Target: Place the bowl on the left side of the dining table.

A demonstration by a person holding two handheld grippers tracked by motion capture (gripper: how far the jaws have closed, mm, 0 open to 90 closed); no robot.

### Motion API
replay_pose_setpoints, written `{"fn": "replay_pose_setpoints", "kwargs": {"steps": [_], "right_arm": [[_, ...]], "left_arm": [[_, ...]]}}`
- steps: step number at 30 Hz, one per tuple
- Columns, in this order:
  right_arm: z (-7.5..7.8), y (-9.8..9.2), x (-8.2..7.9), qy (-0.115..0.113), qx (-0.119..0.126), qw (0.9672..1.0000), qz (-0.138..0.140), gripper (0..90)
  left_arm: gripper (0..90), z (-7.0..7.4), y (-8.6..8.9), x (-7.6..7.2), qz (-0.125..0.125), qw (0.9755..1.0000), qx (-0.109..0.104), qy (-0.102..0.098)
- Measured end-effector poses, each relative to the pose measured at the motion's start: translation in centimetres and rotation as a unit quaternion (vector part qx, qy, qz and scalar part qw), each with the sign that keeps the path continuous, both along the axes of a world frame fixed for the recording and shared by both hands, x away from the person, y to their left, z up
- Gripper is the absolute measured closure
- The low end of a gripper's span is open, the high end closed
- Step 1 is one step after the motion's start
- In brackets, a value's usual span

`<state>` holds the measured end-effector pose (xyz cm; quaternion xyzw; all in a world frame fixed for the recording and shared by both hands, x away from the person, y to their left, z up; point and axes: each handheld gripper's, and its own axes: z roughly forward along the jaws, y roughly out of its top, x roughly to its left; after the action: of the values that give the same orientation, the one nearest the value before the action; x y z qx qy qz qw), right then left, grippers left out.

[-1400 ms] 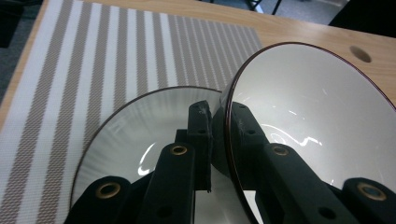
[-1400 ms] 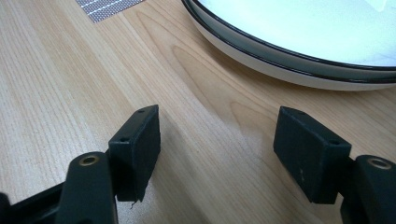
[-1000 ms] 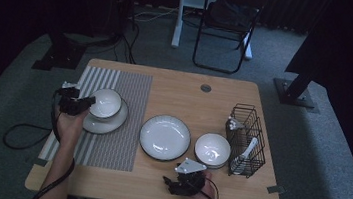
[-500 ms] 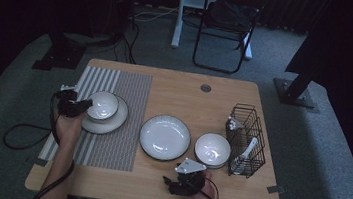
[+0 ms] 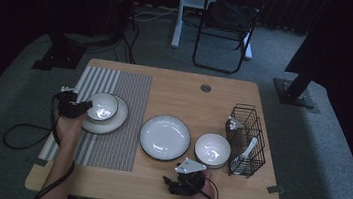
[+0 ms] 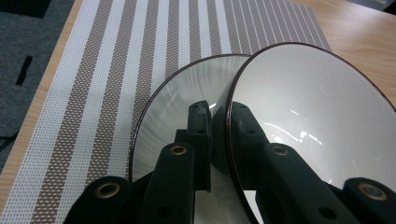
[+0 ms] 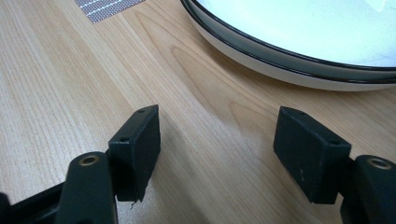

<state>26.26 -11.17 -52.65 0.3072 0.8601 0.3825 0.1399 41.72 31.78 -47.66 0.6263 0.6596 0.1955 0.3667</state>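
Note:
My left gripper is shut on the rim of a small white bowl with a dark edge. One jaw is inside the bowl and the other outside. In the left gripper view the bowl sits tilted over a white plate, and my left gripper pinches its near rim. The plate lies on a striped placemat. My right gripper rests low near the table's front edge. In its own view my right gripper is open with bare wood between the jaws.
A large white plate lies mid-table, its rim just beyond the right jaws. A second white bowl sits right of it. A black wire rack holding white utensils stands at the right. A chair stands behind the table.

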Motion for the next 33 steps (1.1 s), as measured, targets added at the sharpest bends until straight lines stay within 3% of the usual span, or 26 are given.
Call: {"fn": "replay_pose_setpoints", "kwargs": {"steps": [5,11,20,33], "right_arm": [[0.00,0.00,0.00,0.000,0.000,1.0000,0.000,31.3],[0.00,0.00,0.00,0.000,0.000,1.0000,0.000,31.3],[0.00,0.00,0.01,-0.001,0.000,1.0000,0.001,31.3],[0.02,0.01,-0.02,0.002,0.000,1.0000,-0.001,31.3]], "left_arm": [[81.7,-0.08,-0.27,0.15,0.000,0.9999,0.012,-0.001],[81.9,-0.44,-0.09,0.16,0.008,1.0000,0.005,-0.001],[82.0,-0.36,-0.35,0.07,0.011,0.9997,0.022,-0.003],[82.0,-0.36,-0.21,-0.21,0.016,0.9997,0.020,-0.002]]}}
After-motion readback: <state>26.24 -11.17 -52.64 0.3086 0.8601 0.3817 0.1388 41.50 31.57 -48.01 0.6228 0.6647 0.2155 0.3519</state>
